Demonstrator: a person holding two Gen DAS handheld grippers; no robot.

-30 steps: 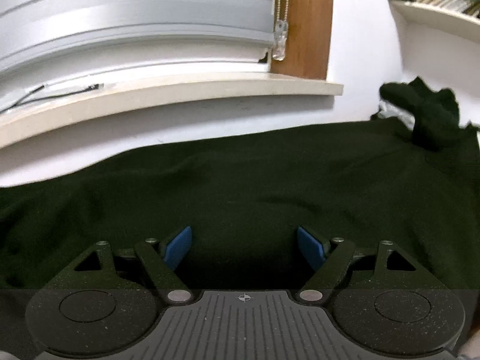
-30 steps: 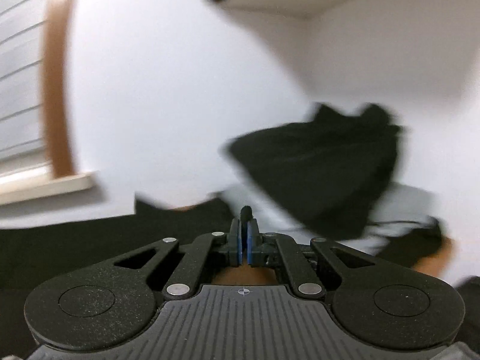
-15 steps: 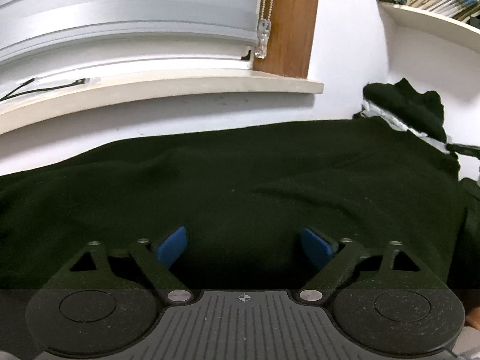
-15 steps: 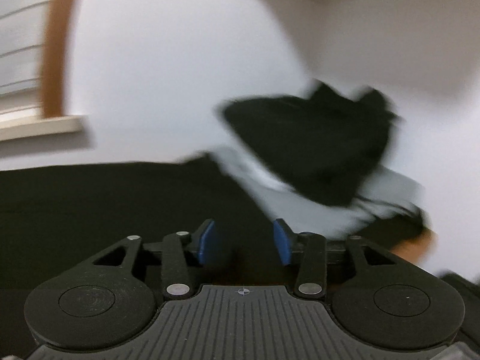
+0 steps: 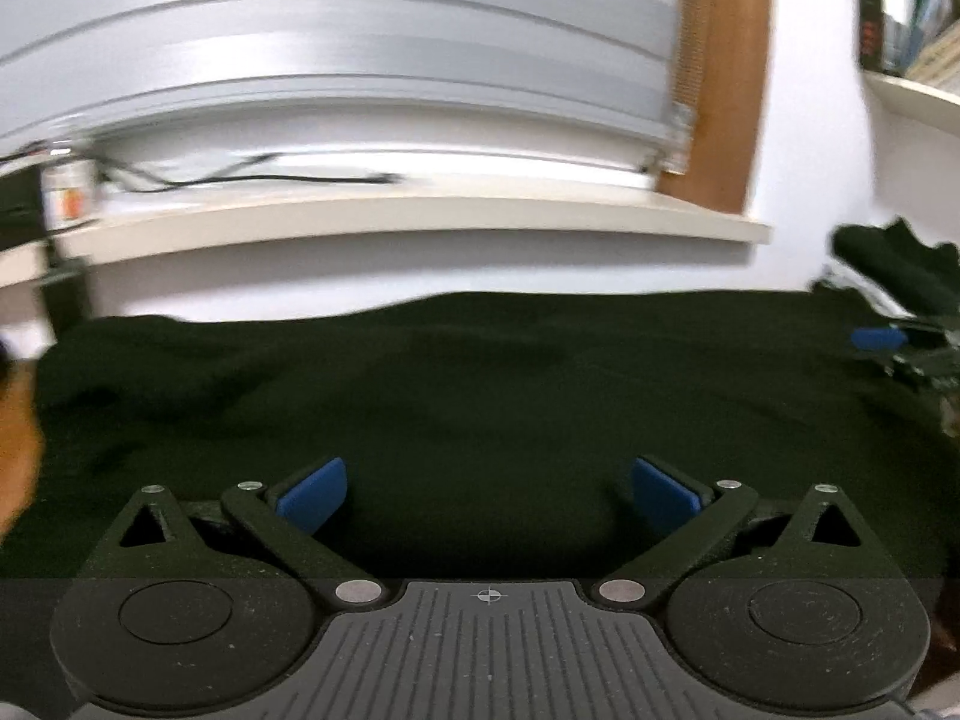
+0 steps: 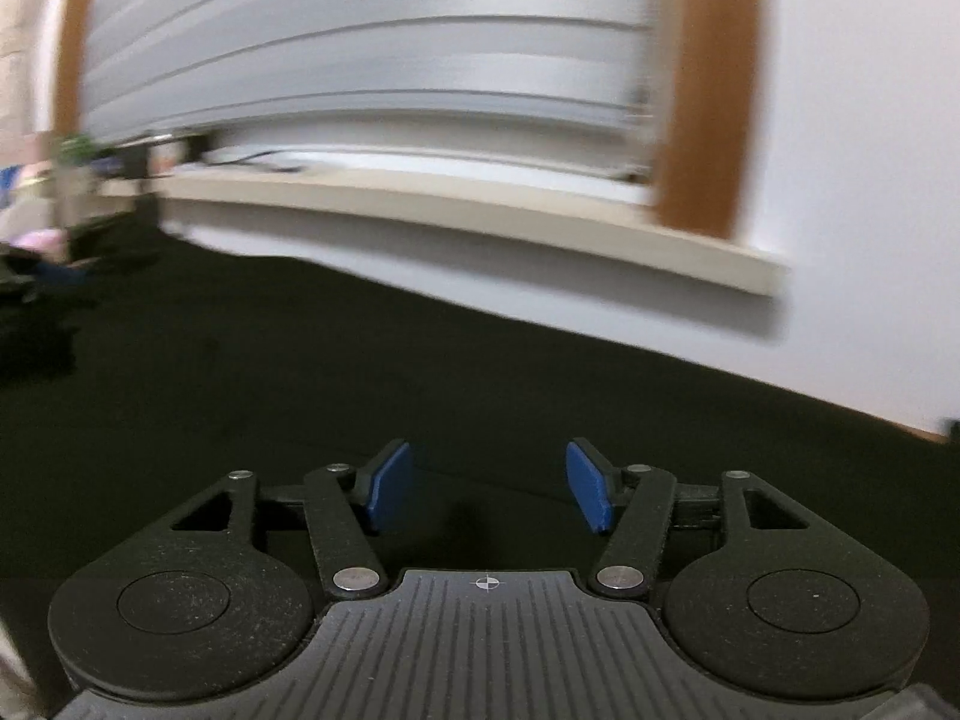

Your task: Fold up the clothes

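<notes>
A large dark cloth lies spread flat over the surface in front of me; it also fills the lower half of the right wrist view. My left gripper is open and empty, low over the cloth. My right gripper is open and empty, also low over the cloth. A bunched dark garment sits at the far right in the left wrist view. The right gripper's blue pad shows just below it. Both views are motion-blurred.
A pale window sill with a black cable runs behind the cloth, under grey blinds. A wooden window frame stands at the right. A shelf with books is at the top right. Blurred clutter lies at the far left.
My right gripper opened, let go of what it held and swung left from the garment pile toward the window. My left gripper opened a little wider and turned left.
</notes>
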